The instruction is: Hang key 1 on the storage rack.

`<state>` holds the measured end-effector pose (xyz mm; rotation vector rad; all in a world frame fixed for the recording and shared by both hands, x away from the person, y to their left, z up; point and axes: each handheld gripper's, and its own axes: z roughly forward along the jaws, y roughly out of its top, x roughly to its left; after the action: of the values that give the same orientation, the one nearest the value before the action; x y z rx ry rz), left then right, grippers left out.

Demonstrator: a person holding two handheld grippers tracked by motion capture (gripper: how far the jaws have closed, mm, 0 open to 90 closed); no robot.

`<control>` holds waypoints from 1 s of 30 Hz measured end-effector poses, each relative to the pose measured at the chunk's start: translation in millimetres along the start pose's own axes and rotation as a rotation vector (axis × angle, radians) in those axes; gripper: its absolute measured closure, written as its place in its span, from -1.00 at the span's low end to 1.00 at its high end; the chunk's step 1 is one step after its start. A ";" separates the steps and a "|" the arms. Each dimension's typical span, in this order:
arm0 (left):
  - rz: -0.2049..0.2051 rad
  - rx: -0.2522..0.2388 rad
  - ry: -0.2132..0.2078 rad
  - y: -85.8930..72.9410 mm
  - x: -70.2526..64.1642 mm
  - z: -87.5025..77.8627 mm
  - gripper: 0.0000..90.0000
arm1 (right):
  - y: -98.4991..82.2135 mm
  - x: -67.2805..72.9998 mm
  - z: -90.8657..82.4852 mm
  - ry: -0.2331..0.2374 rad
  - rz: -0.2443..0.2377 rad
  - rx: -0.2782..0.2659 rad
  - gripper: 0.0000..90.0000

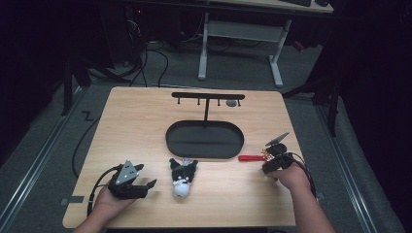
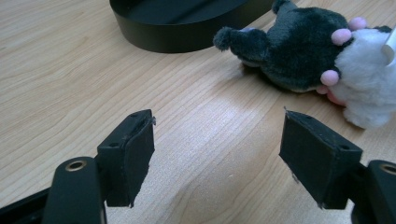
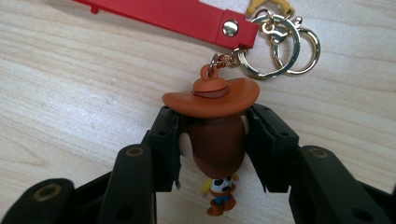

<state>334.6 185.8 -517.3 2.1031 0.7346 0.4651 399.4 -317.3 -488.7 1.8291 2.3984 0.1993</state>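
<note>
Pinching the cowboy figure keychain [image 3: 215, 135], right gripper [image 3: 214, 140] fingers; left gripper [image 2: 219, 158] fingers spread.

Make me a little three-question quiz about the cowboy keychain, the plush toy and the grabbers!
1. True or false: the right gripper has its jaws around the cowboy figure.
2. What is between the left gripper jaws? A) plush toy B) nothing C) red strap
3. Fill in: the plush toy lies just in front of the black oval ____.

Key: 1 true; 2 B; 3 tray.
</note>
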 end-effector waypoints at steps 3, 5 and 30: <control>0.001 0.003 -0.001 -0.1 0.0 0.3 -0.41 | -1.9 0.9 0.4 -0.005 -0.009 0.001 0.19; 0.001 0.004 -0.002 -0.1 -0.2 0.7 -0.41 | -3.2 1.2 -0.5 -0.008 -0.013 0.007 0.18; 0.003 0.007 -0.006 -0.7 -1.1 1.4 -0.41 | -6.1 -2.8 -7.8 0.003 -0.032 -0.006 0.48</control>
<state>334.3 184.6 -518.7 2.1111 0.7311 0.4585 393.0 -321.9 -482.0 1.7883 2.4242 0.2065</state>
